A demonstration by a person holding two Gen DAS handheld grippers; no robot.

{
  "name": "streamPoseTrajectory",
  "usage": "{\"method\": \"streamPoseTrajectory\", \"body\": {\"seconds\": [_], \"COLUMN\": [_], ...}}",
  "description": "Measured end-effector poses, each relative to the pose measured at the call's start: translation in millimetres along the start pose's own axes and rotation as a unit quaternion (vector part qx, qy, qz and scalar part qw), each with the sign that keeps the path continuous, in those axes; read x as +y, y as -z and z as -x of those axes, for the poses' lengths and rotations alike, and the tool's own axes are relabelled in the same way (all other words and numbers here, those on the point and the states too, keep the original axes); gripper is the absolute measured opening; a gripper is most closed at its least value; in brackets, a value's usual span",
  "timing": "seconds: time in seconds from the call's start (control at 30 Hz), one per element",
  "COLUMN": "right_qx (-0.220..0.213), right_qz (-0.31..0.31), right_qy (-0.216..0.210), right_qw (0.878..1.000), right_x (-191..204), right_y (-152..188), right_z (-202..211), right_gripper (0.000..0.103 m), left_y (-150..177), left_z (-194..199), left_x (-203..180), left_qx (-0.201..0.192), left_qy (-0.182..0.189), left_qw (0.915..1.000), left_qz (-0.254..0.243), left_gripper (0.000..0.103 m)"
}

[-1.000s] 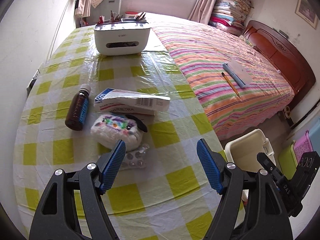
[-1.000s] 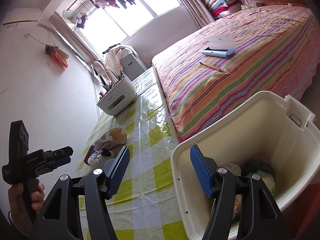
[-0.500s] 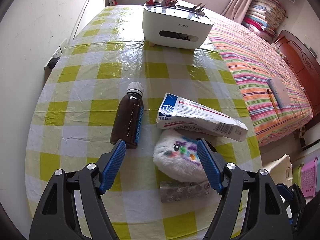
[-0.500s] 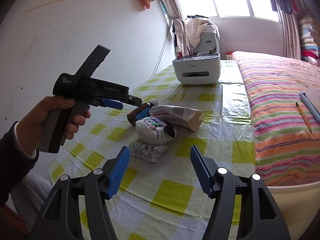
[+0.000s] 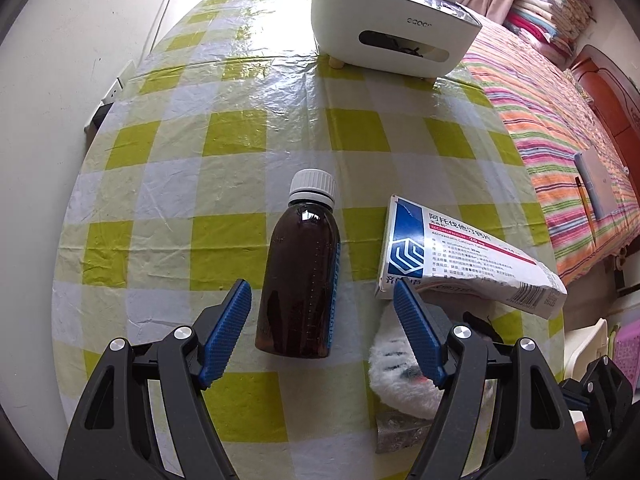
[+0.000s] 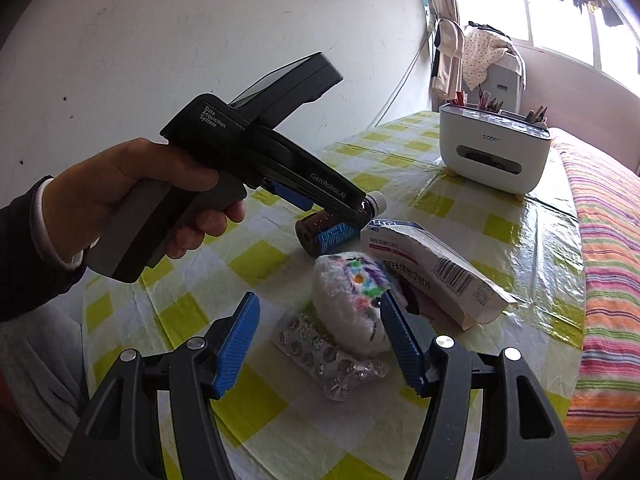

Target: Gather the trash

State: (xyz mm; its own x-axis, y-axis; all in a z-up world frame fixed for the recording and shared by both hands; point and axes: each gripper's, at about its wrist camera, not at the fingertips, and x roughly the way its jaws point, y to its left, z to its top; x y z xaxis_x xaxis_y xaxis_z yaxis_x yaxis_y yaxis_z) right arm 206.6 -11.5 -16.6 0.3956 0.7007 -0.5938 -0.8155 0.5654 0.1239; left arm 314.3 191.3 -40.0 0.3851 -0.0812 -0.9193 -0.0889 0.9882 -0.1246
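Observation:
A brown medicine bottle (image 5: 300, 276) with a white cap lies on the yellow-checked table, its base between the open fingers of my left gripper (image 5: 322, 332). Right of it lie a crushed white-and-blue medicine box (image 5: 464, 260), a white furry item (image 5: 400, 376) with coloured marks and a silver blister pack (image 5: 396, 432). In the right wrist view my right gripper (image 6: 318, 342) is open and empty, just above the blister pack (image 6: 328, 360) and the furry item (image 6: 352, 300). The left gripper (image 6: 320, 200) hovers over the bottle (image 6: 320, 230) beside the box (image 6: 440, 268).
A white desk organizer (image 5: 392, 28) with pens stands at the table's far end, also in the right wrist view (image 6: 492, 156). A striped bed (image 5: 560, 128) runs along the table's right edge. A wall (image 6: 160, 40) borders the left side.
My left gripper moved forward and down so the bottle now lies between its fingers. My right gripper moved closer to the blister pack and furry item.

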Motion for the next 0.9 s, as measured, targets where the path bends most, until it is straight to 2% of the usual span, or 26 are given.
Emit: {"method": "streamPoseTrajectory", "body": {"seconds": [0.1,0.27,0.37,0.47,0.57,0.6,0.63,0.7,0.9], "right_qx": [0.014,0.044,0.049,0.054,0.065,0.060,0.055,0.050,0.041], "right_qz": [0.004,0.009,0.013,0.010,0.034,0.036,0.029,0.008,-0.027], "right_qy": [-0.007,0.003,0.021,0.035,0.069,0.075,0.077,0.068,0.059], "right_qw": [1.000,0.999,0.998,0.998,0.995,0.995,0.995,0.996,0.997], "right_x": [-5,-12,-12,-11,-6,-5,-6,-10,-13], "right_y": [-5,-5,-6,-7,-2,0,0,0,7], "right_z": [-18,-47,-57,-61,-70,-70,-67,-60,-40], "right_gripper": [0.061,0.061,0.061,0.061,0.061,0.058,0.049,0.044,0.043], "left_y": [-4,-5,-3,0,3,5,7,12,30], "left_z": [-7,-23,-33,-33,-32,-31,-29,-27,-18], "left_x": [-4,3,7,5,4,5,5,8,9], "left_qx": [0.002,0.018,0.030,0.021,0.015,0.014,0.013,0.010,0.006], "left_qy": [-0.005,-0.001,-0.003,-0.014,-0.031,-0.030,-0.028,-0.027,-0.037], "left_qw": [0.9999,0.9998,0.9995,0.9995,0.9990,0.9990,0.9990,0.9992,0.9989], "left_qz": [-0.012,-0.001,-0.001,-0.016,-0.028,-0.030,-0.031,-0.026,-0.027], "left_gripper": [0.073,0.071,0.060,0.052,0.042,0.041,0.041,0.041,0.041]}}
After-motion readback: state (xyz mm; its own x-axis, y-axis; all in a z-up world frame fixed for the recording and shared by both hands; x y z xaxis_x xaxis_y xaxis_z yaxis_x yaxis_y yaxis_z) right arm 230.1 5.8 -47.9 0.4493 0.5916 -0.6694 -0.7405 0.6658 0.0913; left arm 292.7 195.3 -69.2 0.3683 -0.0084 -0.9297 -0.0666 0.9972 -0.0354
